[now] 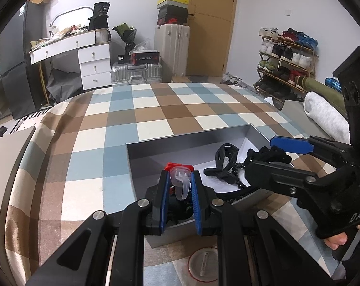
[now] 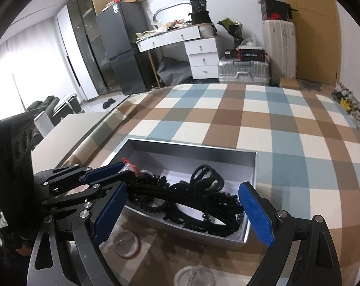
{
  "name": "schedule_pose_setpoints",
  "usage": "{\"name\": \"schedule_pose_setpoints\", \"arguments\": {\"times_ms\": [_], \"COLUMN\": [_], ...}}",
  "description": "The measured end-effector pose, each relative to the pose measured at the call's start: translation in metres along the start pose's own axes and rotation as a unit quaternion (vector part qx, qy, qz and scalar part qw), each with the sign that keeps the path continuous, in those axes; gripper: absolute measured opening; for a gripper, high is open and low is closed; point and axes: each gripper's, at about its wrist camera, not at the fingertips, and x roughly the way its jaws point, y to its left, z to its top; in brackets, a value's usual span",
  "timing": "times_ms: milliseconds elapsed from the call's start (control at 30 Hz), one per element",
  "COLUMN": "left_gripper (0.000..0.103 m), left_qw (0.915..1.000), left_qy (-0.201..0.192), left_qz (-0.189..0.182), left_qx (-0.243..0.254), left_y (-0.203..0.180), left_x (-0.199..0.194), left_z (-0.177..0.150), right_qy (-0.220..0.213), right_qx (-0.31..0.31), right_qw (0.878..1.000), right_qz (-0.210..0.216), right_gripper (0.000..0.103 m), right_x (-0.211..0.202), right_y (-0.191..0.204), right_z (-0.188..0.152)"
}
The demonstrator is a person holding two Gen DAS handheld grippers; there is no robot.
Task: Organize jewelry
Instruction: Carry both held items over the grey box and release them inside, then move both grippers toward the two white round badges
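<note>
Left cam: my left gripper [image 1: 179, 186] is pinched tight on a clear hair clip [image 1: 180, 181] with a red bit, hovering over the near corner of the grey box [image 1: 191, 140]. "DAS" is readable on the right gripper's [image 1: 272, 152] handle.

Right cam: right gripper [image 2: 181, 211] is spread wide around nothing, above the black hairbands and claw clip [image 2: 205, 175] in the box. Round badge [image 2: 127, 244] sits on the checked cloth [image 2: 275, 124].
</note>
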Motion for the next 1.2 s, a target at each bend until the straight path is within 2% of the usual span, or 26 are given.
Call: {"name": "schedule_pose_setpoints", "arguments": {"times_ms": [367, 600, 667, 700, 733, 767, 800, 833, 900, 967, 1067, 1133, 1200], "left_gripper": [0.012, 0.013, 0.021, 0.034, 0.050, 0.058, 0.071, 0.078, 0.083, 0.084, 0.093, 0.100, 0.100], "left_qw": [0.9999, 0.9998, 0.9998, 0.9998, 0.9998, 0.9998, 0.9997, 0.9997, 0.9997, 0.9996, 0.9994, 0.9995, 0.9994], "left_qy": [-0.003, -0.007, -0.009, -0.011, -0.014, -0.016, -0.019, -0.020, -0.018, -0.017, -0.012, -0.006, 0.000], "left_qz": [0.003, 0.008, 0.007, 0.004, 0.004, 0.004, 0.003, 0.002, -0.001, 0.009, 0.022, 0.025, 0.028], "left_qx": [0.012, 0.016, 0.014, 0.014, 0.014, 0.013, 0.012, 0.011, 0.014, 0.020, 0.024, 0.018, 0.019], "left_y": [-0.005, -0.007, -0.007, -0.007, -0.007, -0.008, -0.008, -0.009, -0.010, -0.011, -0.013, -0.012, -0.011], "left_x": [-0.001, -0.005, -0.009, -0.011, -0.013, -0.015, -0.017, -0.019, -0.020, -0.023, -0.027, -0.031, -0.033], "left_z": [0.000, 0.002, 0.003, 0.003, 0.004, 0.003, 0.003, 0.002, -0.001, -0.004, -0.010, -0.014, -0.018], "right_qy": [-0.002, -0.007, -0.016, -0.019, -0.022, -0.024, -0.023, -0.021, -0.018, -0.015, 0.003, 0.018, 0.035], "right_qx": [0.009, 0.019, 0.024, 0.028, 0.031, 0.035, 0.039, 0.044, 0.053, 0.064, 0.065, 0.054, 0.034], "right_qw": [1.000, 1.000, 1.000, 0.999, 0.999, 0.999, 0.999, 0.999, 0.998, 0.997, 0.997, 0.997, 0.997], "right_qz": [0.004, -0.013, -0.014, -0.015, -0.016, -0.015, -0.016, -0.018, -0.022, -0.025, -0.033, -0.044, -0.056], "right_gripper": [0.095, 0.100, 0.102, 0.103, 0.103, 0.103, 0.103, 0.103, 0.103, 0.103, 0.103, 0.103, 0.103], "right_x": [-0.004, -0.009, -0.014, -0.018, -0.021, -0.024, -0.027, -0.030, -0.035, -0.040, -0.041, -0.041, -0.040], "right_y": [-0.007, -0.014, -0.018, -0.020, -0.022, -0.026, -0.029, -0.032, -0.039, -0.046, -0.049, -0.047, -0.042], "right_z": [0.000, 0.000, -0.002, -0.004, -0.007, -0.010, -0.013, -0.017, -0.023, -0.030, -0.037, -0.039, -0.041]}}
